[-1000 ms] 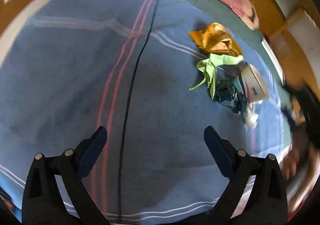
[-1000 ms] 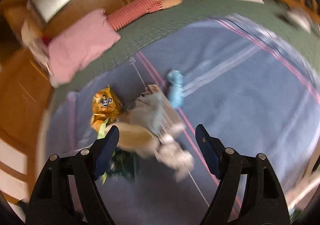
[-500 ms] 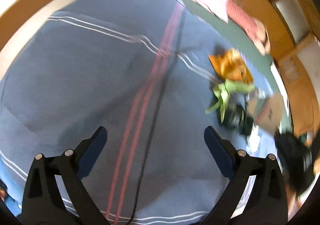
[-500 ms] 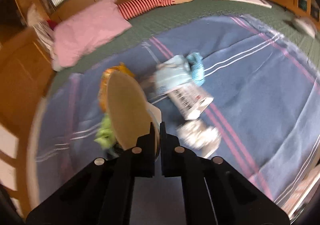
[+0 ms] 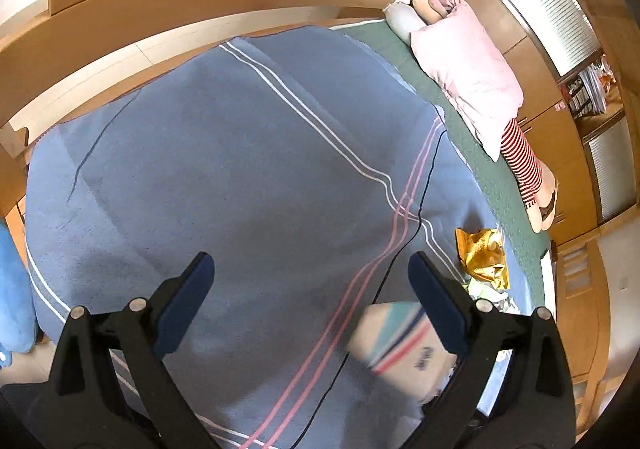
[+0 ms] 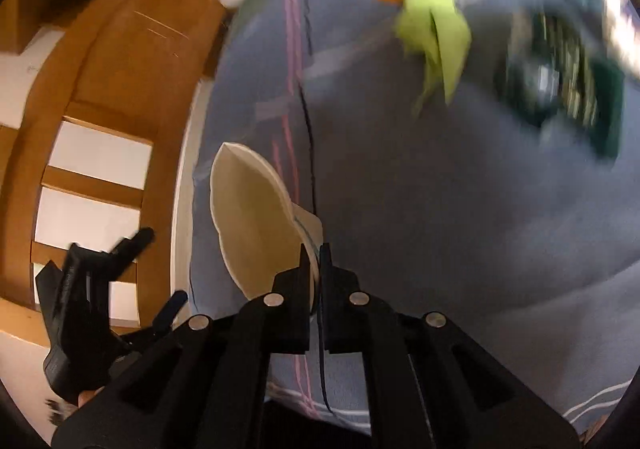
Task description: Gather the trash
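Observation:
My right gripper [image 6: 316,253] is shut on the rim of a squashed white paper cup [image 6: 256,217] and holds it above the blue blanket [image 6: 400,209]. The cup shows blurred in the left wrist view [image 5: 400,345], close to my right fingertip. My left gripper [image 5: 310,277] is open and empty above the blanket [image 5: 240,189]. An orange snack wrapper [image 5: 482,257], a green wrapper [image 6: 438,29] and a dark green wrapper [image 6: 560,89] lie on the blanket. The left gripper shows at the lower left in the right wrist view [image 6: 132,273].
A pink pillow [image 5: 468,69] and a striped plush toy [image 5: 528,173] lie on the green sheet [image 5: 492,173] at the far side. A wooden bed rail [image 5: 160,9] runs along the blanket's edge. A blue thing [image 5: 12,289] is at the left edge.
My right gripper closed on the paper cup, lifted it and swung it left, away from the trash pile. My left gripper swung left, so the pile slid to its right edge.

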{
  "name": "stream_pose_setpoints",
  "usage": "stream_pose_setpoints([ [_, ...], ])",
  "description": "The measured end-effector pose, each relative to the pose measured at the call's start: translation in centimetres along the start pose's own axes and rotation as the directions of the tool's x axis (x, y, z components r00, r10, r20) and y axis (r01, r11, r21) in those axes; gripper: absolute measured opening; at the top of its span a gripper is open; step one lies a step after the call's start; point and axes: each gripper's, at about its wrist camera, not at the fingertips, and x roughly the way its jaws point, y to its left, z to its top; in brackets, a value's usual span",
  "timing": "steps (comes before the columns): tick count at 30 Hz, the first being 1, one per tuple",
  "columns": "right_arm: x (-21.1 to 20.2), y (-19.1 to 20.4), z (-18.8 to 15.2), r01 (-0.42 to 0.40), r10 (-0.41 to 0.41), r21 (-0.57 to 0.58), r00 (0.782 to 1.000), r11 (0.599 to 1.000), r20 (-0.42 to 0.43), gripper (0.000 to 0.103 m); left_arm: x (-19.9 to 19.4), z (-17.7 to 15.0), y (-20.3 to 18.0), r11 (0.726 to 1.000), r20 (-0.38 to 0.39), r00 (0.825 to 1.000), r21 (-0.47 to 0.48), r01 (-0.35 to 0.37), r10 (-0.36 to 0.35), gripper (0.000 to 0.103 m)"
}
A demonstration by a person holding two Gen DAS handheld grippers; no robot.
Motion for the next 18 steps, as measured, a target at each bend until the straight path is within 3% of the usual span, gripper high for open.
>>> stream_pose_setpoints([
  [4, 0.5, -1.0, 0.3, 0.021, -0.020, 0.045, 1.000, 0.999, -0.021, 0.009, 0.5, -0.3, -0.5, 1.000, -0.008, 1.000, 0.010, 0.007, -0.007, 0.097],
  [6, -0.3, -1.6, 0.3, 0.057, -0.059, 0.083, 0.998, 0.995, 0.023, 0.031, 0.9, -0.4, -0.9, 1.000, -0.013, 1.000, 0.022, 0.005, -0.005, 0.097],
  [9, -2.7, -3.0, 0.7, 0.033, -0.057, 0.165, 0.988, 0.986, 0.140, 0.058, 1.2, -0.6, -0.7, 1.000, -0.024, 1.000, 0.023, 0.002, -0.002, 0.097],
  [15, -6.3, -2.5, 1.1, 0.057, -0.095, 0.127, 0.943, 0.990, 0.319, 0.059, 1.4, -0.8, -0.7, 1.000, -0.041, 0.999, 0.023, 0.001, 0.000, 0.097],
  [18, -6.9, -1.3, 1.2, 0.185, -0.208, 0.097, 0.901, 0.978, 0.381, 0.059, 1.4, -0.7, -0.6, 1.000, -0.041, 0.999, 0.022, 0.002, -0.001, 0.097],
])
